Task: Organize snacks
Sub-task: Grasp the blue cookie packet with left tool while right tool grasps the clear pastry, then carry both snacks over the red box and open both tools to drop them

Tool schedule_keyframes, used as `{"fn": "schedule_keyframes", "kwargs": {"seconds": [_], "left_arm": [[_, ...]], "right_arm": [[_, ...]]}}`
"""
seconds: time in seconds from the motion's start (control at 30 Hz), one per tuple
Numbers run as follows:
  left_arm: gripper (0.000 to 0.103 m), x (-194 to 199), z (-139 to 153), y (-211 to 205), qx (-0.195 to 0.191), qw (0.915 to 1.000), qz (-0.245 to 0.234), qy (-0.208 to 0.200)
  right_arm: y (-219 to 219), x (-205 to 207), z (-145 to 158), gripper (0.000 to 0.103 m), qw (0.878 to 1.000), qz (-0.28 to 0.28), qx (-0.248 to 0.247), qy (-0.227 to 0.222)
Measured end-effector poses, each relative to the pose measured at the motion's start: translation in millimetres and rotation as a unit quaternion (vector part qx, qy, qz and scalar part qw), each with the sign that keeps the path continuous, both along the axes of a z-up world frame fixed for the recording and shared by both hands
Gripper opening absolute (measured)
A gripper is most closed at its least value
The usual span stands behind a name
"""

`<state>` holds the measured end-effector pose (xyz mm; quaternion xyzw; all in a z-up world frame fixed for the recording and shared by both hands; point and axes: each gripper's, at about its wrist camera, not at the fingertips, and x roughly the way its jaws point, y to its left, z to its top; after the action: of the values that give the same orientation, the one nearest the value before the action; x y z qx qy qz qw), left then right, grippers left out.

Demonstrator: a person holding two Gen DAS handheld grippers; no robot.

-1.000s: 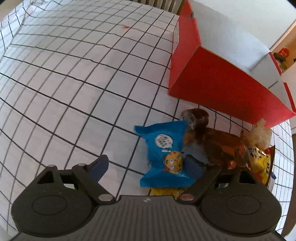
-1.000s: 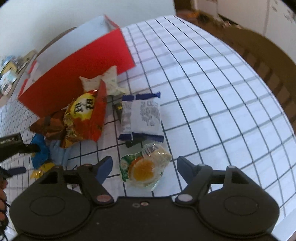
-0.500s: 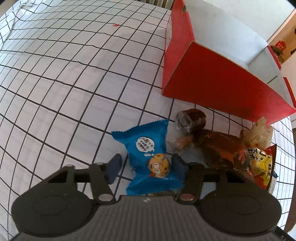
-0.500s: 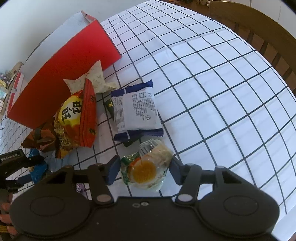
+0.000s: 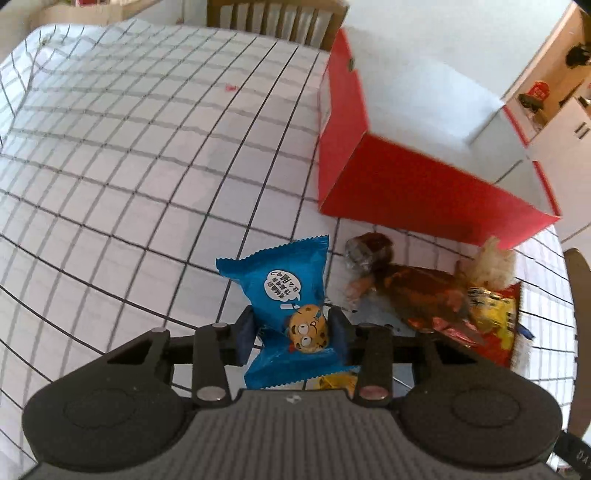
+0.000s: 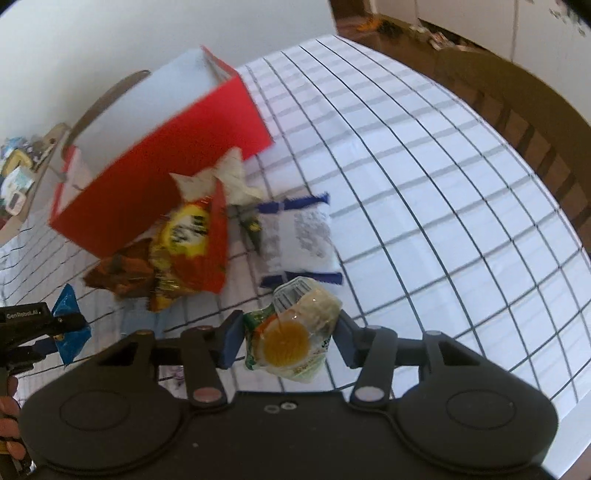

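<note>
Two grippers, each clamped on a snack, jaws just finished closing in. L gripper: pads press both sides of blue cookie packet, cartoon face on it, packet upright-ish btwn fingers w/ top edge fanning out above them, lower end off the cloth. R gripper: pads squeeze clear pouch w/ orange-yellow disc, green print on its left edge; pouch tilted, looks lifted clear of the cloth.

Below L gripper, a yellow wrapper peeks out under the blue packet. In R view the L gripper shows at far left edge w/ the blue packet in it; part of a hand beneath.

Next out, on checked tablecloth: white packet w/ navy ends lies flat just beyond the pouch. Left of it, red-yellow bag overlapping a brown wrapper. Small dark-green wrapper btwn bag and white packet. Cream crinkled packet behind the bag, touching or nearly touching box wall, can't tell which.

Furthest: red box, white inside, open top, sits on the cloth beyond the pile. Wooden chair back at far table edge.
</note>
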<state>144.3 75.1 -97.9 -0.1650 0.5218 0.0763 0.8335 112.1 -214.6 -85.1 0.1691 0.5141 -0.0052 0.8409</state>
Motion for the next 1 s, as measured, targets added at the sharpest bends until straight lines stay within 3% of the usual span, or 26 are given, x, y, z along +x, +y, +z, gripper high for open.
{"fn": "schedule_keyframes", "kwargs": {"seconds": [0.33, 0.57, 0.73, 1.0], "left_arm": [[0.041, -7.9, 70.6, -22.4, 0.03, 0.9955, -0.075, -0.049], [0.041, 10.8, 105.3, -34.3, 0.048, 0.9905, -0.105, -0.074], [0.041, 36.3, 118.8, -44.0, 0.069, 0.988, -0.109, -0.085], [0.041, 91.0, 120.8, -55.4, 0.086, 0.9875, -0.113, -0.069]], "right_arm": [[26.6, 18.8, 65.0, 0.051, 0.995, 0.077, -0.019, -0.056], [47.1, 54.1, 101.8, 0.05, 0.988, 0.125, -0.026, -0.091], [58.6, 88.9, 116.5, 0.05, 0.982, 0.147, -0.035, -0.112], [78.5, 143.2, 120.2, 0.05, 0.973, 0.189, -0.055, -0.124]]}}
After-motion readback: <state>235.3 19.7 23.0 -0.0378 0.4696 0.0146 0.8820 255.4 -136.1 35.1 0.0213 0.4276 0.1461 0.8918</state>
